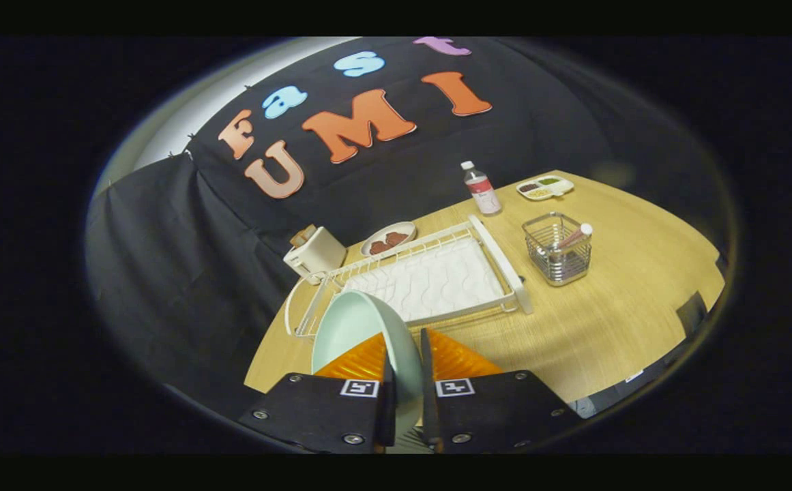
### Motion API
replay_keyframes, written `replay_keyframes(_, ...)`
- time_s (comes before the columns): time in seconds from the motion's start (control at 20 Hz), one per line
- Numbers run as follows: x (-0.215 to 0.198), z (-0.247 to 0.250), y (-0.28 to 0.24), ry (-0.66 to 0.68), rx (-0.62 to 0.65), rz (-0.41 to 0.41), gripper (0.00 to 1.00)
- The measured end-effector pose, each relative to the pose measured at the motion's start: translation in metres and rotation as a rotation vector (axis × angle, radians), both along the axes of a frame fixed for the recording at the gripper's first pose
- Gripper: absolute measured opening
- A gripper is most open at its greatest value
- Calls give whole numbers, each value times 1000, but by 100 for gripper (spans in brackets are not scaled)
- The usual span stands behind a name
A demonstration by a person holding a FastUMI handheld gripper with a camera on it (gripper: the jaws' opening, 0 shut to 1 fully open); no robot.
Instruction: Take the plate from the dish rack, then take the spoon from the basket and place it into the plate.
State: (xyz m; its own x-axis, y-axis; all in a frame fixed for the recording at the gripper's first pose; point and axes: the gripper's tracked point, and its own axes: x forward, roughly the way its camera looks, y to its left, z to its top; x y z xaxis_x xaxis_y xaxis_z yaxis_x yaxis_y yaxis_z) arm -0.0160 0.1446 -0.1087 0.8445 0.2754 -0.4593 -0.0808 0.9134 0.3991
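Note:
My gripper (406, 354) is shut on the rim of a pale green plate (358, 327), which stands on edge between the fingers, lifted above the near end of the white dish rack (430, 279). The rack lies on the wooden table (614, 300) just beyond the fingers and holds no dishes. To its right stands a wire basket (557, 249) with a spoon (575, 236) leaning inside, its pale end sticking up above the basket rim.
A white toaster (315, 254) and a small plate of dark food (387, 239) sit behind the rack. A bottle (481, 188) and a divided sauce dish (544, 186) stand at the far side. Bare tabletop lies to the right of the rack, in front of the basket.

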Motion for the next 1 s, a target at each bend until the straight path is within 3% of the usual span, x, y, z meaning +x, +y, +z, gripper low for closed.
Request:
replay_keyframes(0.25,-11,-49,1,72,62,-12,16)
replay_keyframes(0.85,20,-120,-4,171,170,-73,16)
replay_keyframes(1.0,23,-129,-15,196,196,-108,22)
